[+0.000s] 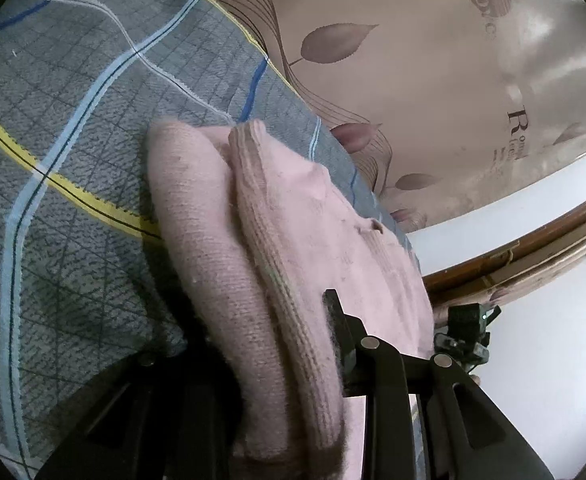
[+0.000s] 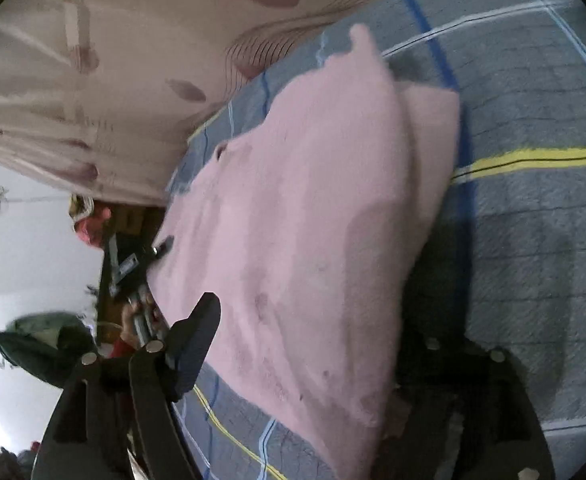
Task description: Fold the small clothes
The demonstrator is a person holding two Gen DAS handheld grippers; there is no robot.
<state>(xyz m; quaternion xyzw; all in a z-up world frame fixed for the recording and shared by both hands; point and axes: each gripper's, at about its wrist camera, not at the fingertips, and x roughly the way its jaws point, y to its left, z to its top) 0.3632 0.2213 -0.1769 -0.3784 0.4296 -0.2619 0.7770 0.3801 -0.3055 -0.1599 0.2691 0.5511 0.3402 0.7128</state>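
Note:
A small pink knitted garment (image 1: 293, 216) lies folded over on a grey checked blanket (image 1: 73, 128). My left gripper (image 1: 293, 344) is shut on the garment's ribbed hem, which runs between the fingers; one black finger (image 1: 335, 312) shows on top. In the right wrist view the same pink garment (image 2: 313, 208) hangs lifted and stretched across the view. My right gripper (image 2: 301, 364) is shut on its near edge; one finger (image 2: 197, 336) shows on the left, the other is hidden under the cloth. The left gripper (image 2: 137, 268) shows at the garment's far edge.
The grey blanket (image 2: 533, 240) with blue, white and yellow stripes covers the bed. A beige leaf-patterned headboard or curtain (image 1: 413, 60) stands behind it. A white wall (image 1: 533, 340) and wooden trim (image 1: 513, 248) are at the side. Clutter (image 2: 89, 220) lies beyond the bed edge.

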